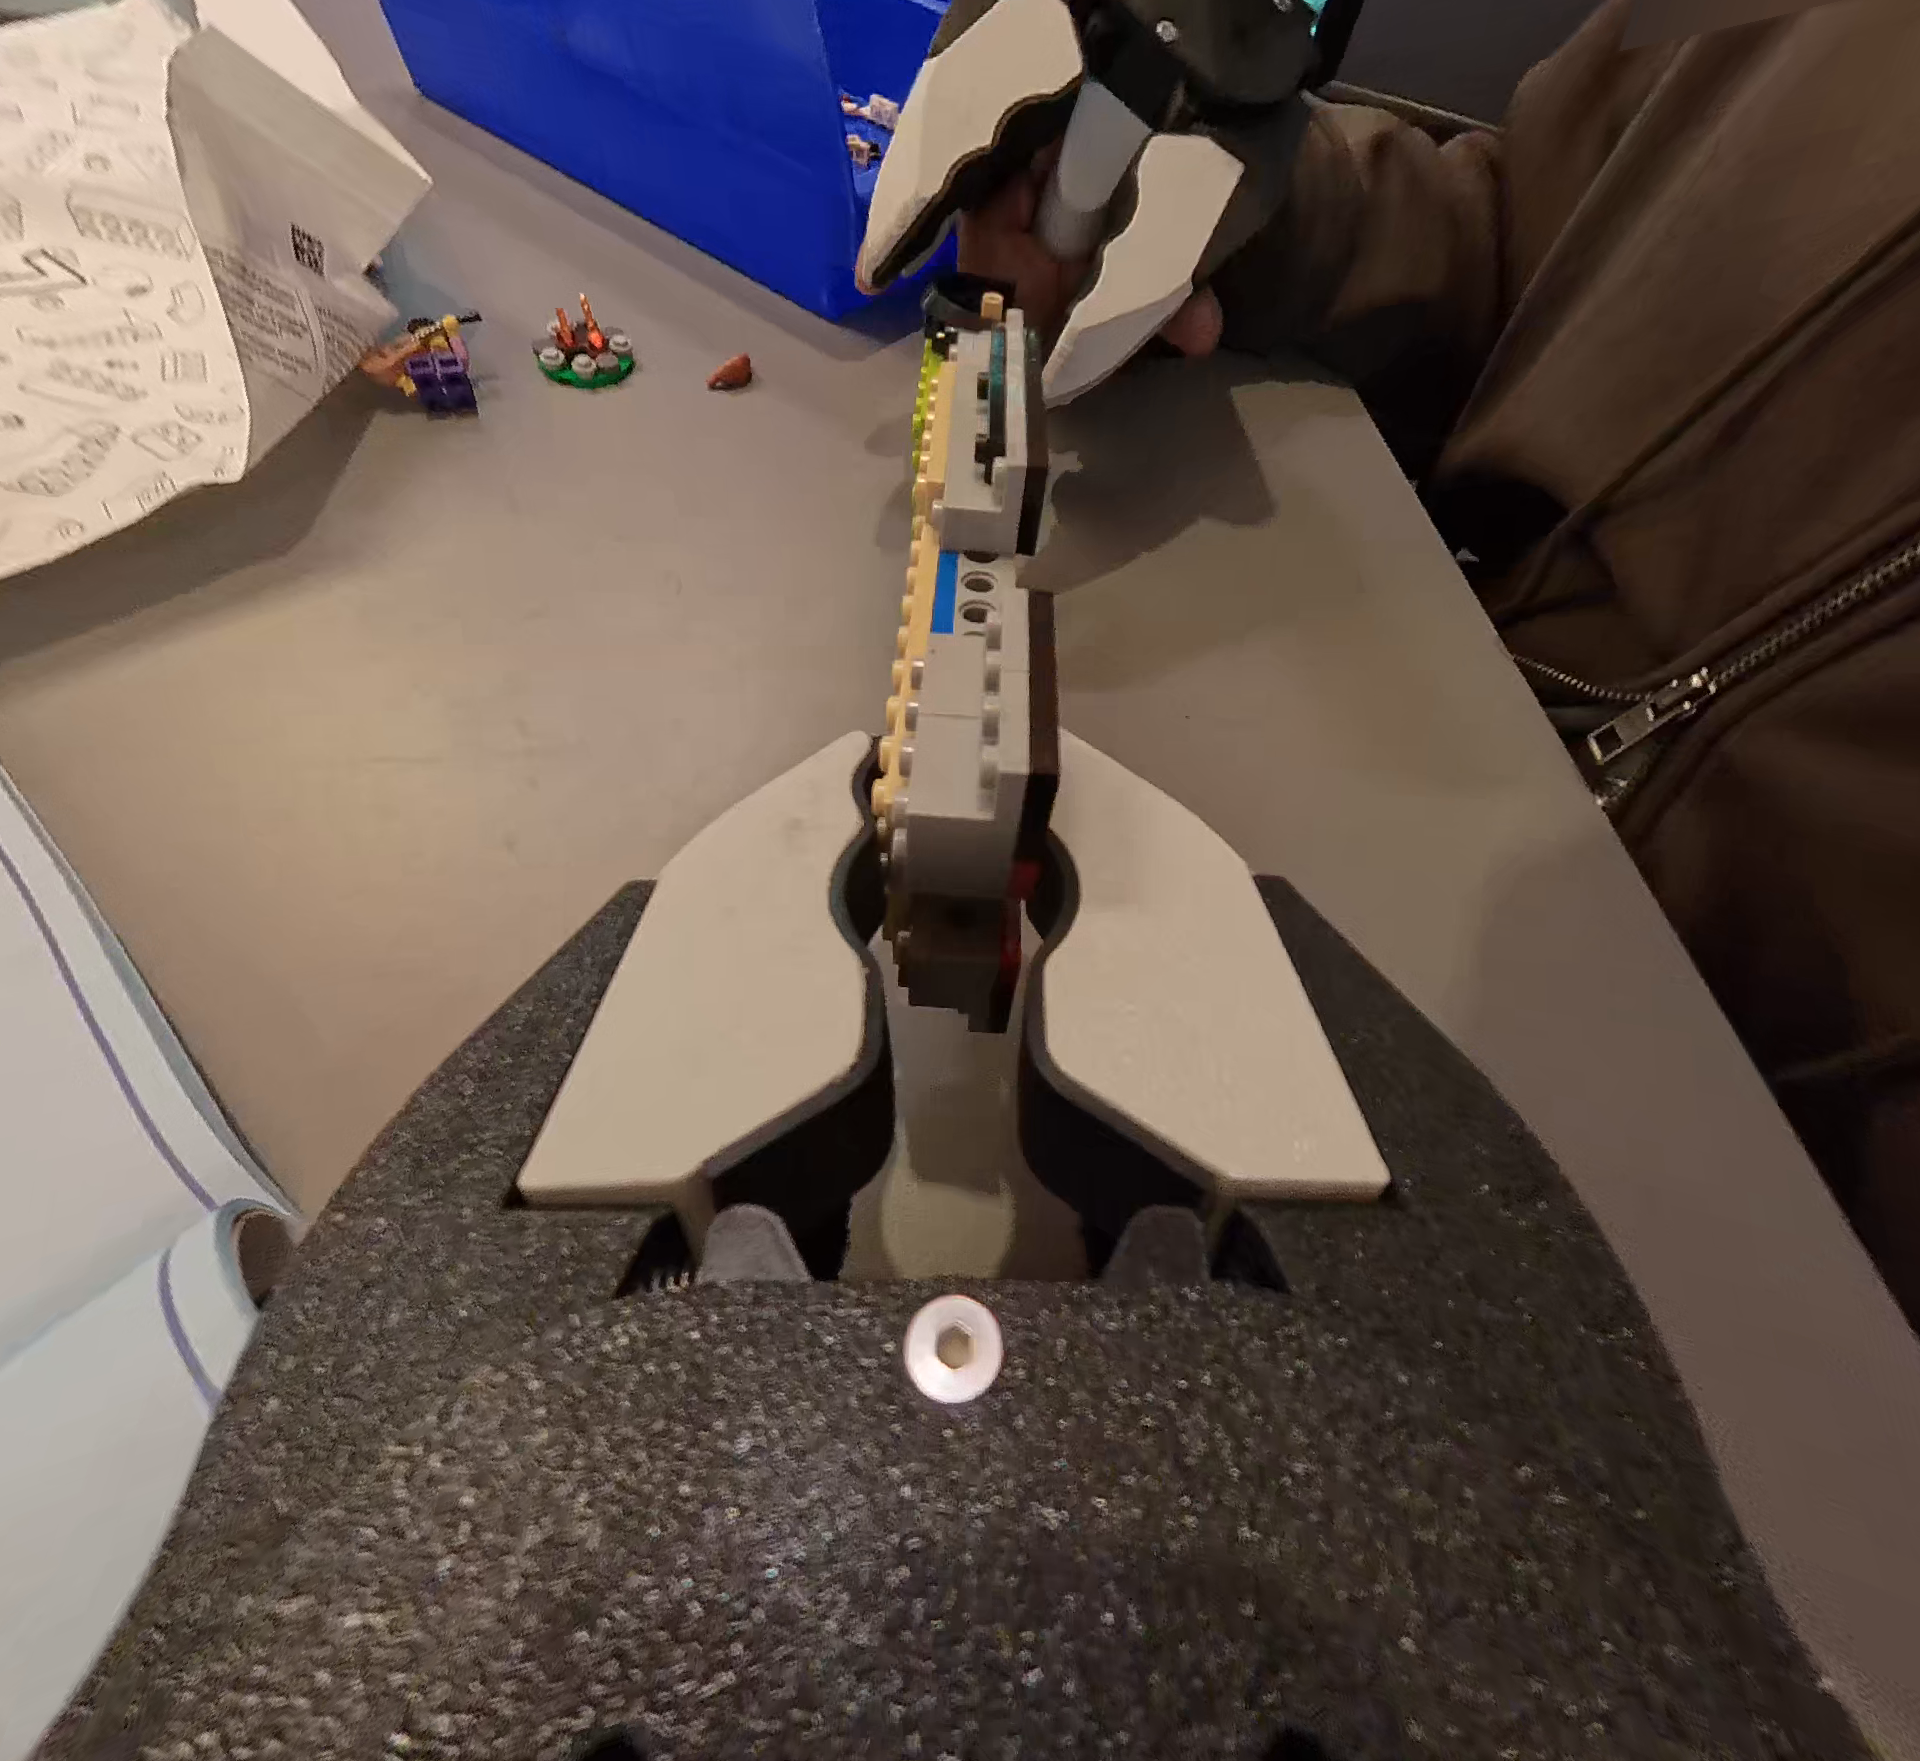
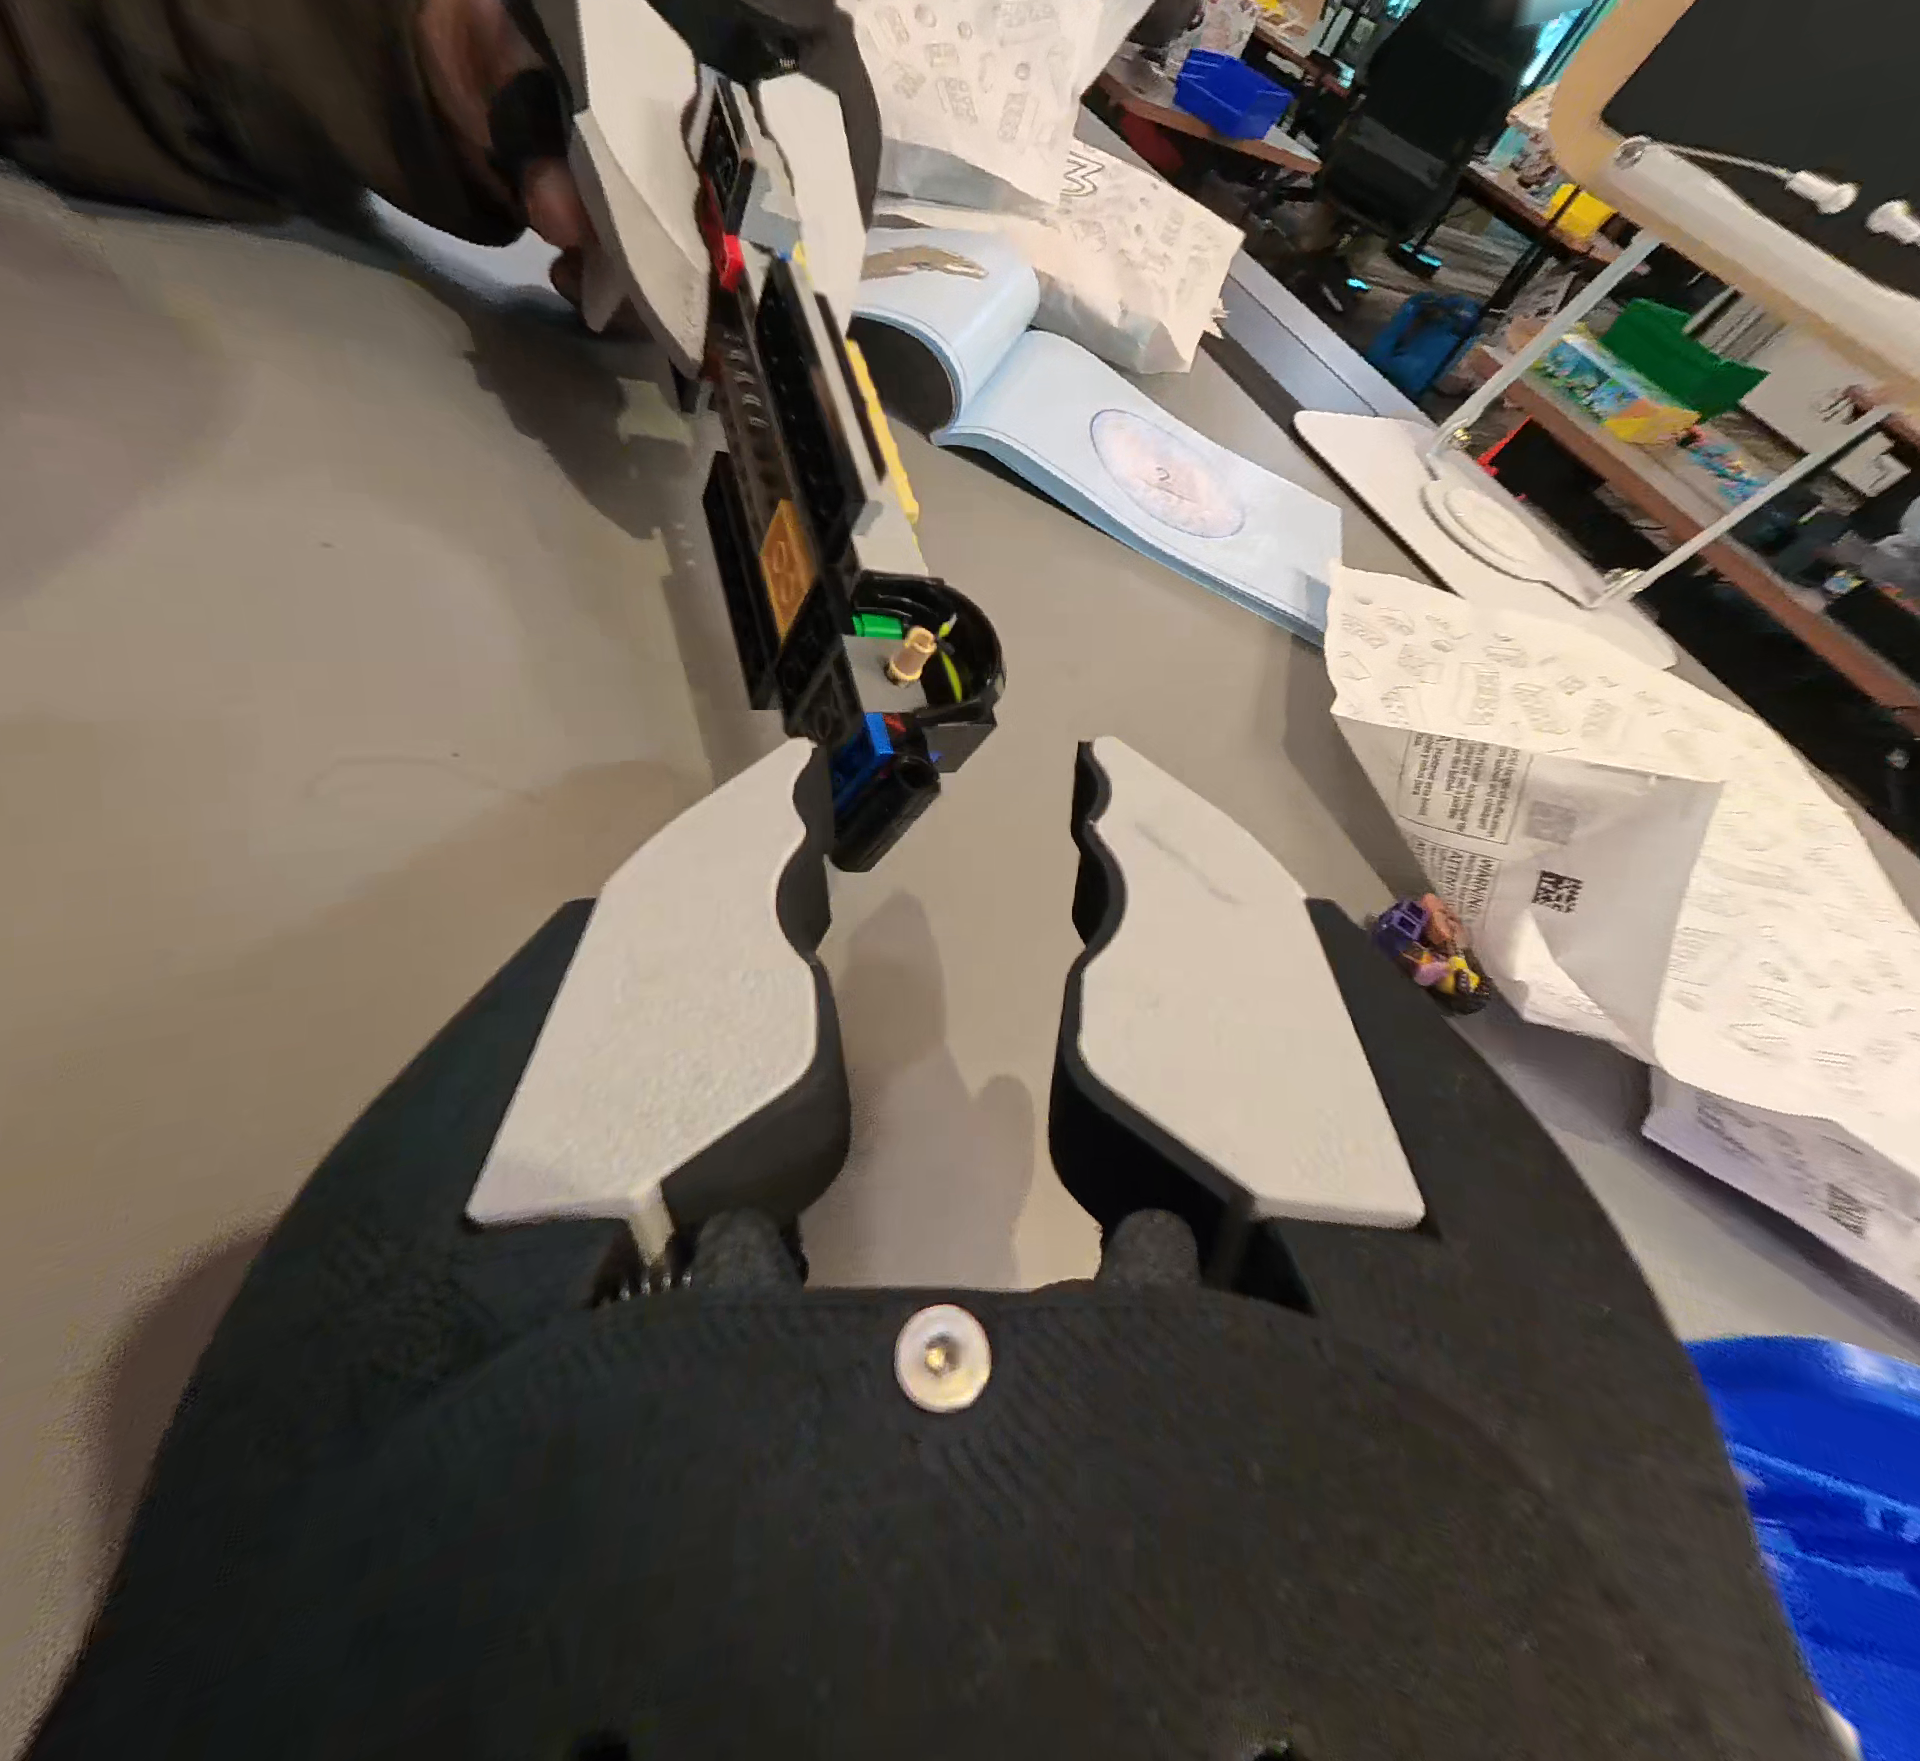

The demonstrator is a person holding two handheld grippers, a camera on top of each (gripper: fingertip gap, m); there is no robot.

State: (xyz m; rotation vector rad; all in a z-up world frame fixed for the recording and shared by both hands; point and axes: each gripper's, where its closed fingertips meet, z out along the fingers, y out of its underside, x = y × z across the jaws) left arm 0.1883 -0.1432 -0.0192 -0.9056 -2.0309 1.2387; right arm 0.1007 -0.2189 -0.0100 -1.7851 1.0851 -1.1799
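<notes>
My left tool (image 1: 961, 776) is clamping the brick model (image 1: 971, 672) | right tool (image 2: 940, 766) is gaping at its 12 o'clock end | steadying advised

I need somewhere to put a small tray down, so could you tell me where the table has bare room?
The grey table is bare between the brick model in the left gripper and the paper bag. It is crowded by the blue bin, where a small figure and campfire piece lie.
</notes>
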